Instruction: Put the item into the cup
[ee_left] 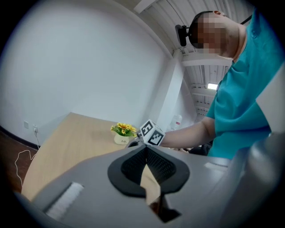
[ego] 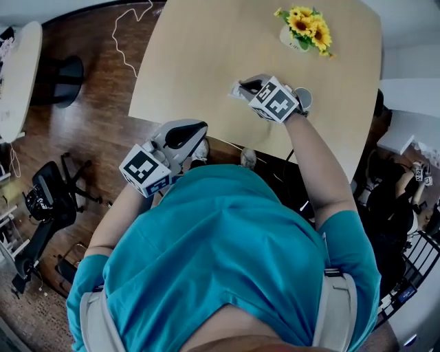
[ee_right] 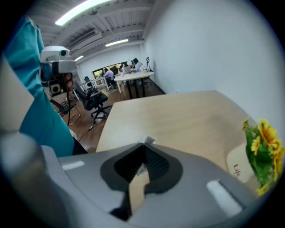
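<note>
A pale wooden tabletop (ego: pixel 227 62) with rounded corners stands on a dark wood-plank floor (ego: pixel 89 130), close to a plain white wall (ee_left: pixel 89 67) with a socket (ee_left: pixel 26 125) low down. A white cable (ego: pixel 127 31) trails over the floor beside a second light table (ego: pixel 17 75) on a black base (ego: pixel 65 79). Strip lights (ee_right: pixel 84 11) glow on the ribbed ceiling, and black office chairs (ee_right: pixel 91 100) stand before distant desks (ee_right: pixel 129 75).

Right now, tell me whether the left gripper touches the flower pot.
Apart. In the head view the left gripper hangs off the table; the flower pot stands at its far end.
</note>
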A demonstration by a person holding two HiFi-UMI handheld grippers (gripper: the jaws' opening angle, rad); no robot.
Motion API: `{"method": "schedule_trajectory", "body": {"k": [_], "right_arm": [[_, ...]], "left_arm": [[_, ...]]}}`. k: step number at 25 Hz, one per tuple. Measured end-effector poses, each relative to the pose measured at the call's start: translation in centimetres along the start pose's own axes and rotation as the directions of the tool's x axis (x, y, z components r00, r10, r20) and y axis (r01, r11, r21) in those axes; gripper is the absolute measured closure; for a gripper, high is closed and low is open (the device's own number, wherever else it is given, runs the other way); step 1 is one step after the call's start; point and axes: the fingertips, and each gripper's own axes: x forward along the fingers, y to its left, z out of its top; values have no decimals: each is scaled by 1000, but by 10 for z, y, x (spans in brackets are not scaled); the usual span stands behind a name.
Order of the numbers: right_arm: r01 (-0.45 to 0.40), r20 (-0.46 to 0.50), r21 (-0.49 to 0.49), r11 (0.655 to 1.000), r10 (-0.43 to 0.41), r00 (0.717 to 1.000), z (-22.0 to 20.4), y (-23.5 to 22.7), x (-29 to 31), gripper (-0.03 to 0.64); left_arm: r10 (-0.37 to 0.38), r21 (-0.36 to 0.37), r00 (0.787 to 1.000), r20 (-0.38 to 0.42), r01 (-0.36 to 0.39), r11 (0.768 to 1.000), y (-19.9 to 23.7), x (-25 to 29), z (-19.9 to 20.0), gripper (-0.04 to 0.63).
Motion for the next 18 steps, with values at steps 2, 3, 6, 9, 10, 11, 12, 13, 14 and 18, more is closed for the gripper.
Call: {"method": "schedule_trajectory", "body": {"k": [2,3,6,9,10,11,12,13,14,18], "right_arm": [[31,50,14,999,-32,998,3,-3,-26,611],[52,75,22,998,-53,996,4,-7,-40,611],[121,139,51,991,-127,982,3,-20,-86,611],[207,168,71,976,-217,962,-12,-37,-125,611],[236,171,75,969,-246,954,-18,-43,-136,611],[262,172,81,962,-272,947,-25,-48,-146,611],[284,171,85,955,-295,940,-31,-52,-155,611],[306,166,87,948,-316,934,-38,-56,-162,611],[326,158,86,941,-336,928,-45,-58,-169,611],[388,119,64,919,-393,912,-71,-64,-184,611]], "left_arm": [[-20,13,1000,-2,20,1000,-4,11,3,592],[-30,19,1000,-2,30,999,-5,16,5,592],[-55,29,998,-4,55,998,-10,31,11,592],[-81,40,997,-14,82,996,-17,49,13,592],[-91,46,996,-18,92,995,-19,56,13,592],[-100,50,995,-21,101,994,-22,62,13,592],[-108,53,994,-23,109,993,-25,67,13,592],[-116,53,993,-26,117,992,-28,71,13,592],[-123,54,992,-29,124,991,-31,75,13,592],[-138,60,990,-41,140,988,-40,86,9,592]]}}
